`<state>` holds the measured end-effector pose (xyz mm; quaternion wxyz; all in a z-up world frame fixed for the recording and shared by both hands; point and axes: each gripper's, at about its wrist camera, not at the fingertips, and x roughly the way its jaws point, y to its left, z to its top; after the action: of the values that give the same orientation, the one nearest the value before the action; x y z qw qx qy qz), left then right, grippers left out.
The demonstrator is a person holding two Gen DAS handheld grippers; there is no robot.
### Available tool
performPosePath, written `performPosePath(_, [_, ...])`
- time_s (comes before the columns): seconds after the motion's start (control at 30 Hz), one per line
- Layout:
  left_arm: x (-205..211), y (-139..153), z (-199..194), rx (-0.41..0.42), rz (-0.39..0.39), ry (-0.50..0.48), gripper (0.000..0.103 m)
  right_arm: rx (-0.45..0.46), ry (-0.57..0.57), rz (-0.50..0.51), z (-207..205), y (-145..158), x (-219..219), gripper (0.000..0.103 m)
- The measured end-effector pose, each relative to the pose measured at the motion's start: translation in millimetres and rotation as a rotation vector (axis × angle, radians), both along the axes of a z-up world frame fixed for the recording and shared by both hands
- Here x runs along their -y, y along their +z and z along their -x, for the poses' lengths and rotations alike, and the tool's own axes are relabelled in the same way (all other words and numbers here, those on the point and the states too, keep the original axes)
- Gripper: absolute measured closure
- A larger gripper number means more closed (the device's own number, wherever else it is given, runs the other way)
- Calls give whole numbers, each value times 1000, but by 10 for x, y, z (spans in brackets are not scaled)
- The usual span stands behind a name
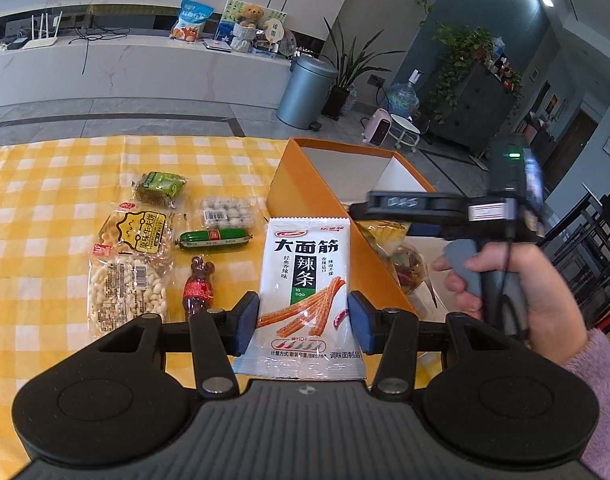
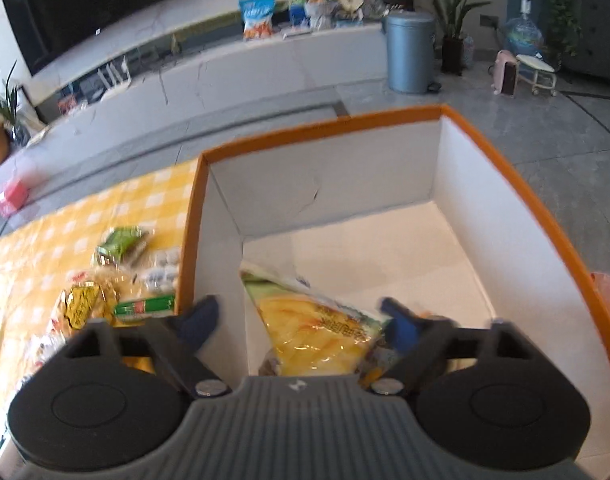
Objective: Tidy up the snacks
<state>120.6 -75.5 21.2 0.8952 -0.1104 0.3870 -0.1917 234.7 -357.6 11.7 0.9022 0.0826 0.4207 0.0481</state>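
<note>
My left wrist camera sits low over the table [image 1: 45, 184], facing along its fingers across the checked cloth toward the TV wall, close on the pouch [image 1: 307, 300]. My right wrist camera hangs over the box [image 2: 385, 118], tilted down into it, very near. Both views share the box [image 1: 337, 146], the green sausage [image 1: 213, 239] [image 2: 145, 306] and the bin [image 1: 305, 90] [image 2: 409, 52].

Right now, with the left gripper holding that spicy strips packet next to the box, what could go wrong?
1. The left gripper pinches the latiao packet only by its side edges, so the slick bag may buckle or slip.
2. The orange box has a tall wall; a low carry could catch the packet on it.
3. The right gripper hangs open inside the box over the yellow snack bag, so the two grippers may collide.
</note>
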Motion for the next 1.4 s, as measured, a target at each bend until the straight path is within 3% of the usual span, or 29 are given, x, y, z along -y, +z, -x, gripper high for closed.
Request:
performPosePath(0.17, [64, 58, -21, 10, -9, -7, 47, 105, -70, -84, 263, 235, 245, 10])
performPosePath(0.33, [263, 145, -109, 18, -20, -20, 47, 157, -162, -68, 513, 358, 562, 8])
performPosePath(0.67, [1040, 132, -552, 18, -38, -115, 47, 214, -308, -204, 700, 387, 1042, 8])
performPosePath(0.77, [1264, 61, -685, -5, -50, -97, 48, 232, -326, -238, 737, 397, 1110, 8])
performPosePath(0.87, [1451, 39, -766, 32, -74, -94, 48, 245, -335, -254, 764, 410, 1133, 8])
performPosePath(0.93, [1563, 36, -831, 43, -77, -116, 65, 255, -348, -251, 800, 440, 1164, 8])
performPosePath(0.97, [1608, 35, -868, 32, -72, -124, 67, 262, -354, -249, 819, 462, 1184, 8])
performPosePath(1.13, [1836, -23, -956, 11, -70, -156, 67, 303, -360, -261, 893, 533, 1224, 8])
performPosePath(1.33, [1897, -81, -874, 14, -82, -160, 67, 277, -341, -253, 871, 469, 1212, 8])
performPosePath(1.4, [1887, -58, -835, 20, -100, -141, 54, 272, -339, -252, 873, 457, 1220, 8])
